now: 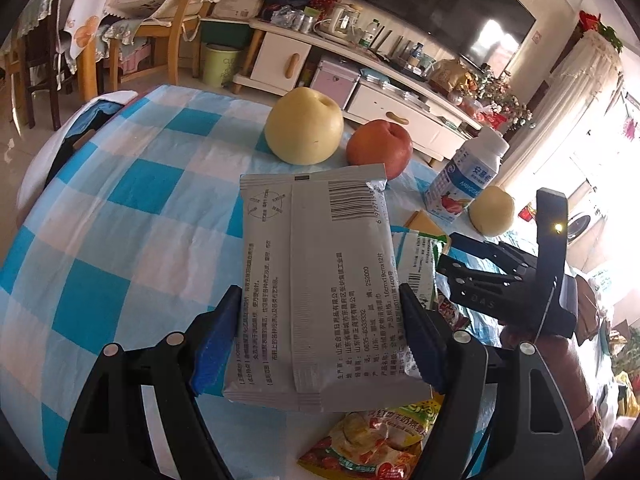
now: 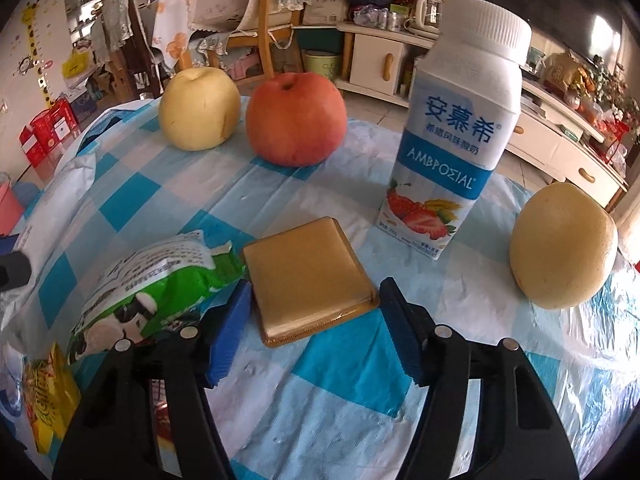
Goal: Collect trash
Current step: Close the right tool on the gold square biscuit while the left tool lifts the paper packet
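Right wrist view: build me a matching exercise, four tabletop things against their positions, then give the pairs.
Things:
1. red apple
2. yogurt bottle
3. gold box
4. green wrapper

Positions:
A. between the right hand-held gripper fingers
B. left of the gold box
C. beside the far pale pear
D. upright, right of the apple

Pairs: 1-C, 2-D, 3-A, 4-B

A grey foil packet [image 1: 320,288] printed with a barcode and black text sits back side up, raised above the counter and pinched at both long edges by the left hand-held gripper [image 1: 320,338]. At its 3 o'clock lies a crumpled green-and-white wrapper [image 2: 160,284], torn open at one end. A flat gold square packet [image 2: 308,280] lies just at that wrapper's 3 o'clock, edges nearly touching. A yellow-and-red snack wrapper [image 1: 376,444] lies flat at the grey packet's 6 o'clock
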A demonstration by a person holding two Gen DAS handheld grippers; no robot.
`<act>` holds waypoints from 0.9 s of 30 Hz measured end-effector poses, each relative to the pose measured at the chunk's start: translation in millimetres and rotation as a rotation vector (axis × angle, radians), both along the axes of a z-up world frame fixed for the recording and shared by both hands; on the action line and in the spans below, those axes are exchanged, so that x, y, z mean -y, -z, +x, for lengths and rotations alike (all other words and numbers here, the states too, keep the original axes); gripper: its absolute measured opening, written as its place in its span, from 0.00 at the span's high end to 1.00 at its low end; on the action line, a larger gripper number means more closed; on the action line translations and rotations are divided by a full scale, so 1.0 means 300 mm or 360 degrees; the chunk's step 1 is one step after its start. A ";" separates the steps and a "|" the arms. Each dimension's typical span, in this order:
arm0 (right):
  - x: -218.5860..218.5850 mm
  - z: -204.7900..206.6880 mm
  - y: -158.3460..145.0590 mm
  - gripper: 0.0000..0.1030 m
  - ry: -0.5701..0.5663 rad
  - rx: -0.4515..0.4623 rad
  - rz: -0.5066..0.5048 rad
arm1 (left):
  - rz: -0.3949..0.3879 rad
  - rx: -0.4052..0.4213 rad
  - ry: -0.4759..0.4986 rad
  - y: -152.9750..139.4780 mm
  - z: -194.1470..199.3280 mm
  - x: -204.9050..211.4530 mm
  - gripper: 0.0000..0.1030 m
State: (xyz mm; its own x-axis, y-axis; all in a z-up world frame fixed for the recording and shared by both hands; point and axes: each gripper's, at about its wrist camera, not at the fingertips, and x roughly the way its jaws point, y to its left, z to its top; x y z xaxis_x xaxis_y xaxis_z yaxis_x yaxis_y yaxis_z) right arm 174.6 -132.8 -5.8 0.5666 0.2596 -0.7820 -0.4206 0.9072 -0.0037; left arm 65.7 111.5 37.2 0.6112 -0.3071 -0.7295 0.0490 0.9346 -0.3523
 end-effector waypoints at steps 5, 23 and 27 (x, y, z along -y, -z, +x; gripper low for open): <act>-0.035 -0.049 -0.003 0.36 -0.0055 0.0004 0.0005 | -0.0013 -0.0016 0.0003 0.009 -0.013 0.000 0.26; -0.098 -0.278 -0.014 0.38 -0.0044 -0.0051 0.0094 | -0.0029 -0.0096 0.0066 0.044 -0.120 0.006 0.26; -0.067 -0.326 -0.025 0.38 0.0031 -0.0062 0.0122 | -0.0033 -0.0016 0.0051 0.006 -0.152 0.002 0.26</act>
